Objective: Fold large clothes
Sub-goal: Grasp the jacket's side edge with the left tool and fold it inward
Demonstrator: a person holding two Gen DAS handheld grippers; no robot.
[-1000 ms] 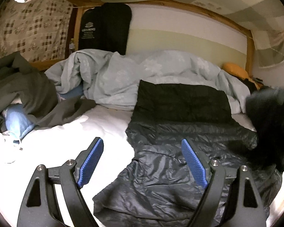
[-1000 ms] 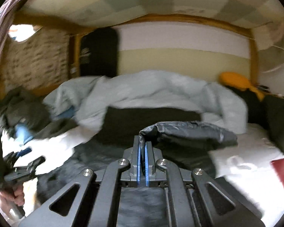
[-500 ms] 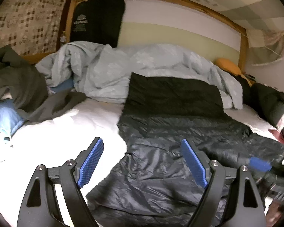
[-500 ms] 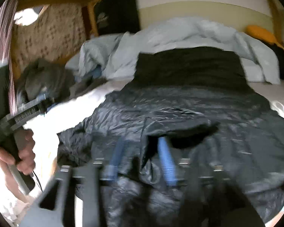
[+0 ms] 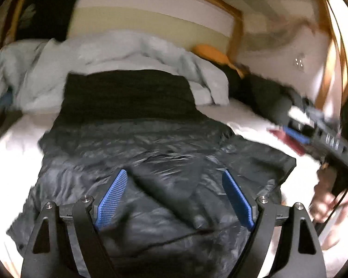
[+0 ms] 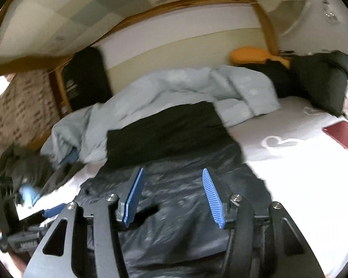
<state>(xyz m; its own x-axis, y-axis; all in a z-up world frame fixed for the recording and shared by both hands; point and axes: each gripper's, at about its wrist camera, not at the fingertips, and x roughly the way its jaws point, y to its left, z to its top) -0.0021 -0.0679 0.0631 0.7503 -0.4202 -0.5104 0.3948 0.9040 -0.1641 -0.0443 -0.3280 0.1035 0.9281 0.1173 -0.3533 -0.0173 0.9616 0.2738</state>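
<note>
1. The dark puffer jacket (image 5: 164,162) lies spread flat on the white bed sheet (image 6: 301,162), near the front edge of the bed. Its shiny quilted body sits in the foreground of both wrist views, and its matte black upper part (image 6: 169,132) reaches back to the pale blue duvet (image 6: 185,88).

2. Its long axis runs away from both grippers, from the near edge toward the headboard wall. A narrow dark strip, probably a folded sleeve (image 5: 171,192), lies aslant across the body.

3. The left gripper (image 5: 176,199) hangs just above the jacket's near middle, jaws wide and nothing between the pads. The sleeve lies straight ahead of it, in line with the gap.

4. The right gripper (image 6: 174,197) sits over the jacket's near portion, closer to the jacket's right edge. Its jaws stand about half apart and empty, with only fabric showing underneath.

5. In the left wrist view the right gripper also shows at the far right, held in a hand (image 5: 329,203) off the jacket's side edge.

6. By my reckoning the left gripper is nearer the jacket's centre and the sleeve, and the right is nearer the right hem. A crosswise fold would call for each to take its own near corner.
</note>
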